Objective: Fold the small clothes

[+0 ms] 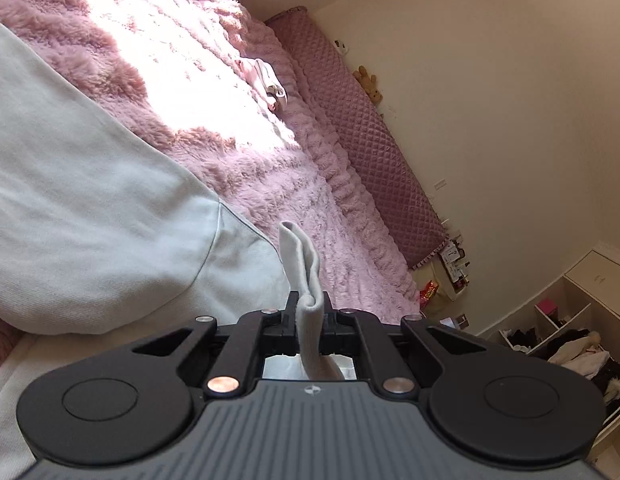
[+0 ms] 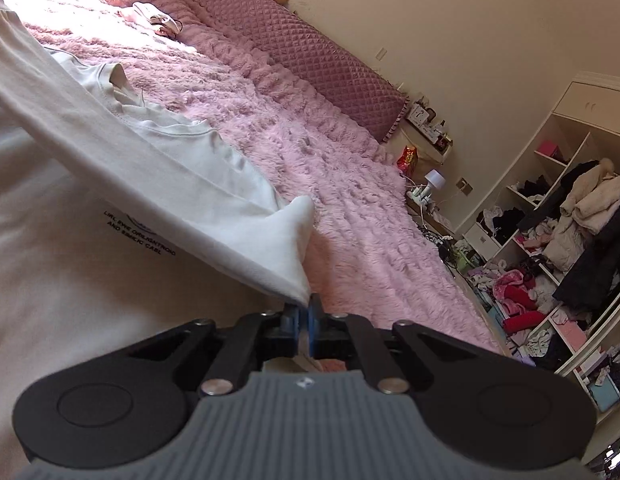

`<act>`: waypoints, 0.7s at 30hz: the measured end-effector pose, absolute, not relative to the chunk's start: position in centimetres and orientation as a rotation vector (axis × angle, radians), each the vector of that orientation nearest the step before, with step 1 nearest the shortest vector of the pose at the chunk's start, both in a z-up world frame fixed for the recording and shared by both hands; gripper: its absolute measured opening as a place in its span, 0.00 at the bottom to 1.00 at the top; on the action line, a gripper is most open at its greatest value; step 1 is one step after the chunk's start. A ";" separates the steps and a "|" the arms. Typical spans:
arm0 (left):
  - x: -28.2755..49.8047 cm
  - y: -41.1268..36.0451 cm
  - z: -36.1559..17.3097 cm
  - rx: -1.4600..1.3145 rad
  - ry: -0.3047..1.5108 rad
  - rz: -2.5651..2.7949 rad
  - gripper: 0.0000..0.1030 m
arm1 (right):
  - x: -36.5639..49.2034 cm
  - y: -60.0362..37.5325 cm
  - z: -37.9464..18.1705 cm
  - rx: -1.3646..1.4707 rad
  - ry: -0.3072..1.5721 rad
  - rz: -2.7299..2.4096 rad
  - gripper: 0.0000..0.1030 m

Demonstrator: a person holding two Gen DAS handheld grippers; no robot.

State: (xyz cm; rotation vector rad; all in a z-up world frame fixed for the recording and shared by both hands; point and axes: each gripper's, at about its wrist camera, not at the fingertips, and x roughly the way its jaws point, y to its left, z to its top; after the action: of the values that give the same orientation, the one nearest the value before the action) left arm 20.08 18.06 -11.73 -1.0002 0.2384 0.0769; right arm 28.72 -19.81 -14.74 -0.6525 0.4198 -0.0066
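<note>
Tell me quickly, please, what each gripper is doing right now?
Left gripper: shut on a fold of the white shirt.
Right gripper: shut on the shirt's corner.

A big bed with a fluffy pink blanket (image 2: 310, 152) holds a white cotton shirt (image 2: 69, 280). Small pale clothes (image 2: 155, 18) lie far past the shirt.

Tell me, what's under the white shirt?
The fluffy pink blanket shows around the white shirt, so the shirt lies on it. Right gripper pinches a lifted edge. Anything beneath the shirt's middle is covered.
</note>
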 end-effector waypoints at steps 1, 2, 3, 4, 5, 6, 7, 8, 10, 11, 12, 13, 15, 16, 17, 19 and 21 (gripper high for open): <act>19.9 18.3 -11.9 -1.002 0.253 0.081 0.06 | 28.4 -19.8 -14.7 -0.656 0.421 0.007 0.00; 20.1 18.5 -12.3 -1.001 0.284 0.089 0.06 | 28.3 -19.7 -14.9 -0.665 0.424 0.011 0.00; 20.3 18.6 -12.9 -0.991 0.324 0.107 0.06 | 28.2 -19.6 -15.2 -0.679 0.430 0.016 0.00; 20.6 18.6 -13.5 -0.980 0.369 0.125 0.06 | 28.2 -19.5 -15.5 -0.685 0.443 0.023 0.00; 20.6 18.6 -14.2 -0.977 0.406 0.161 0.06 | 28.3 -19.5 -15.9 -0.689 0.465 0.025 0.00; 20.5 18.6 -14.8 -0.978 0.428 0.187 0.06 | 28.5 -19.5 -16.3 -0.684 0.496 0.023 0.00; 20.3 18.7 -15.4 -0.983 0.445 0.209 0.07 | 28.6 -19.6 -16.5 -0.671 0.522 0.016 0.00; 20.0 18.7 -16.0 -0.992 0.455 0.216 0.07 | 28.6 -19.7 -16.5 -0.662 0.536 0.012 0.00; 19.4 18.5 -16.2 -0.987 0.453 0.222 0.07 | 28.5 -20.0 -16.6 -0.647 0.554 0.003 0.00; 19.3 18.4 -16.0 -0.982 0.440 0.210 0.07 | 28.5 -20.1 -16.6 -0.647 0.558 0.002 0.00; 19.3 18.5 -15.8 -0.988 0.430 0.180 0.08 | 28.3 -20.1 -16.5 -0.649 0.555 0.002 0.05; 19.5 18.6 -15.8 -0.995 0.436 0.162 0.14 | 28.1 -20.2 -16.4 -0.652 0.545 0.004 0.15; 20.1 19.1 -15.9 -1.013 0.445 0.153 0.32 | 27.8 -20.1 -16.4 -0.677 0.513 0.004 0.33; 20.4 19.3 -15.8 -1.017 0.444 0.151 0.36 | 27.8 -20.0 -16.4 -0.689 0.498 0.008 0.36; 20.8 19.4 -15.7 -1.014 0.444 0.151 0.37 | 27.9 -19.9 -16.4 -0.699 0.488 0.016 0.36; 22.0 19.5 -15.5 -0.993 0.447 0.145 0.39 | 28.1 -19.6 -16.5 -0.710 0.483 0.024 0.35; 23.1 19.5 -15.2 -0.982 0.437 0.115 0.39 | 28.5 -19.4 -16.5 -0.710 0.486 0.023 0.35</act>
State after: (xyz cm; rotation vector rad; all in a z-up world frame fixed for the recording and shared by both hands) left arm 23.12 19.46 -15.19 -0.9822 0.4373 0.1148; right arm 28.47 -19.37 -16.55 -0.7095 0.4855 0.0233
